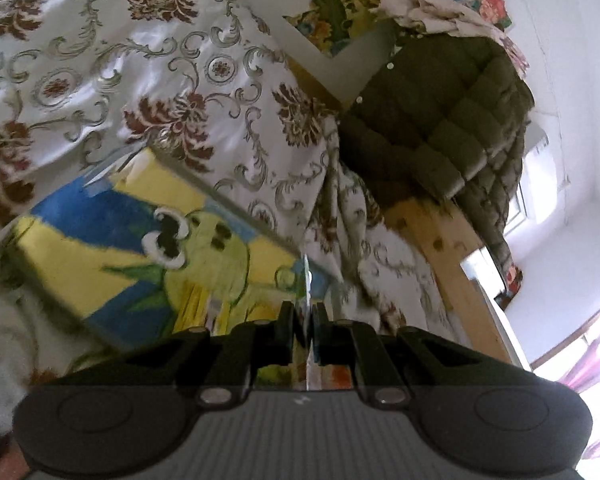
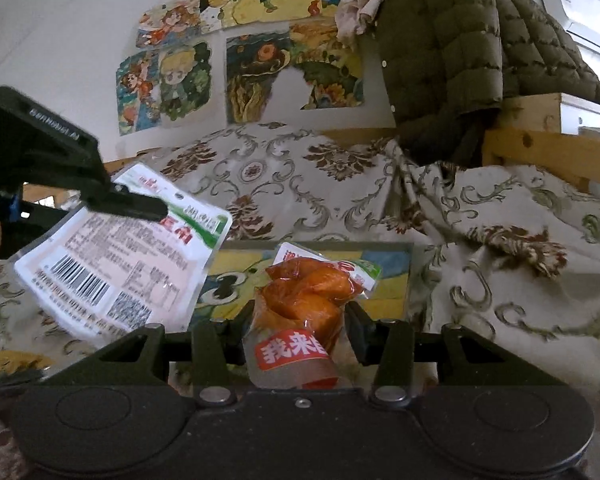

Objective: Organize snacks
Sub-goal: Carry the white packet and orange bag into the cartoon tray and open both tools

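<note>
Orange snack: a clear plastic packet of orange-brown pieces with a red label (image 2: 306, 312), nipped between the right gripper's (image 2: 300, 320) part-open jaws, above the frog-painted box.
White snack: a flat white pouch with barcode and green corner (image 2: 116, 276), pinched by its upper edge in the left gripper's (image 2: 148, 208) closed jaws, hanging left of the orange one.
Box: shallow tray painted with a green frog on blue and yellow (image 1: 140, 256), lying on the cream floral bedspread (image 1: 140, 60).
Behind: an olive quilted jacket (image 2: 452, 48) draped over a wooden frame.

Your matt black plastic right tool (image 2: 300, 320) grips a glossy clear-film snack pouch (image 2: 306, 300), your left tool (image 2: 162, 212) a shiny white packet (image 2: 116, 264), over sheeny floral cloth (image 2: 340, 184)
</note>
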`<state>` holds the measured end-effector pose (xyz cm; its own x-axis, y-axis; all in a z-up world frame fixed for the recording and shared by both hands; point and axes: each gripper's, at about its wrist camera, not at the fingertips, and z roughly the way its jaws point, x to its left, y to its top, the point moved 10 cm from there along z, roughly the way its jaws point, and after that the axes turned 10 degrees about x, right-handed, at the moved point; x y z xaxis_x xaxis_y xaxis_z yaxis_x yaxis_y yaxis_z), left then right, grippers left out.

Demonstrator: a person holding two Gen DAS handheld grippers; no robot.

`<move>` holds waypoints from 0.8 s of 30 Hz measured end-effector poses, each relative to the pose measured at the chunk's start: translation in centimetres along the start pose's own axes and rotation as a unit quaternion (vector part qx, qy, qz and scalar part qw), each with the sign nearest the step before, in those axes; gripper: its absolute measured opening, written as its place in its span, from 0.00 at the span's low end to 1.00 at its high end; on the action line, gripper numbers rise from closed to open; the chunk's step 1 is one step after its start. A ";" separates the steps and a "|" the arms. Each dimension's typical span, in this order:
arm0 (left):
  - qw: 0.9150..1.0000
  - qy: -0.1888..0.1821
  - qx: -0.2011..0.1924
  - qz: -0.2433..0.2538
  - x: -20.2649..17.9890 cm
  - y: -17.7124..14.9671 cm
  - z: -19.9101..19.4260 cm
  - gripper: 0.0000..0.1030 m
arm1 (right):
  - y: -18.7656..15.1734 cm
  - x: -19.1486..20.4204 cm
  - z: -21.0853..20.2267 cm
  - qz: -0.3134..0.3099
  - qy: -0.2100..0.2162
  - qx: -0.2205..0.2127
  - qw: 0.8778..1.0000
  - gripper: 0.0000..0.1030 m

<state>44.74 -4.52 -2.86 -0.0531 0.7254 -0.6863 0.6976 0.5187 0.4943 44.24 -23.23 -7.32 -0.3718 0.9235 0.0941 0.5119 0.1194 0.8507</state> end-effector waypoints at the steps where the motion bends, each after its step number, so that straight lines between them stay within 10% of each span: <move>1: 1.000 0.002 -0.002 0.000 0.0 0.5 0.8 0.08 | 0.2 -0.3 0.7 -0.001 -0.003 -0.001 1.000 0.46; 24: 0.992 0.125 0.028 -0.012 6.7 1.4 8.8 0.13 | -0.8 -0.1 6.2 -0.041 -0.022 0.029 0.998 0.50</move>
<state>51.62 -2.92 -11.44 -0.2412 0.8059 -0.5407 0.7320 0.5169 0.4438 48.62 -21.13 -11.24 -0.3815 0.9244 0.0013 0.5251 0.2156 0.8233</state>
